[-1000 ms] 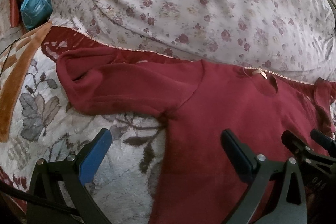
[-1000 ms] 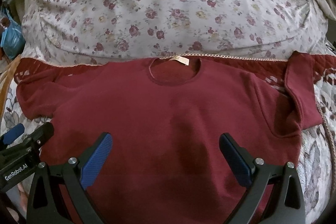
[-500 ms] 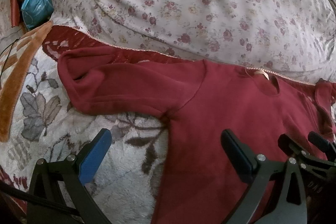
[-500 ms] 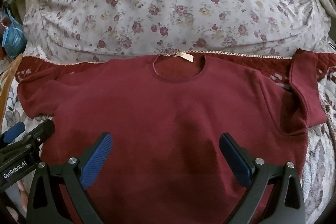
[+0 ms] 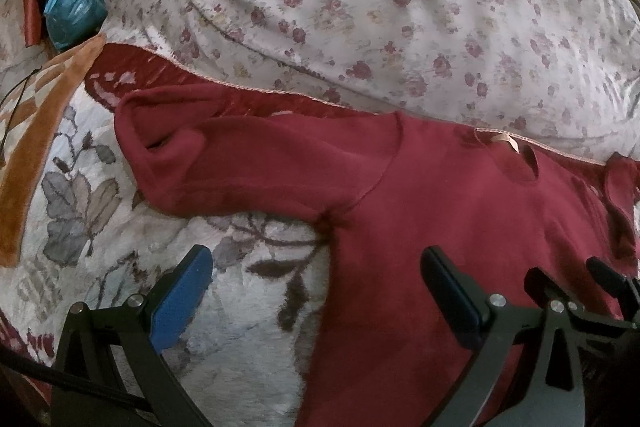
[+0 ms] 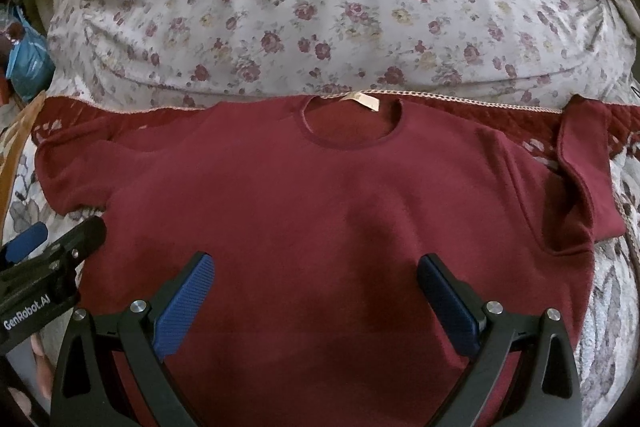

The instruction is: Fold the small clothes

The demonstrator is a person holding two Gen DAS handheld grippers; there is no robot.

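Right now the right gripper [image 6: 316, 301] hangs wide open and empty over the near middle of the red shirt [image 6: 320, 203], while the left gripper [image 5: 316, 291], equally spread and holding nothing, straddles the shirt's left side seam. That shirt lies flat, collar far, on a leaf-patterned blanket [image 5: 240, 327] against a floral pillow [image 6: 340, 11]. Its right sleeve [image 6: 580, 167] is already flipped up; a careless pinch could catch the plush blanket too, or drag one layer and wrinkle the fold.
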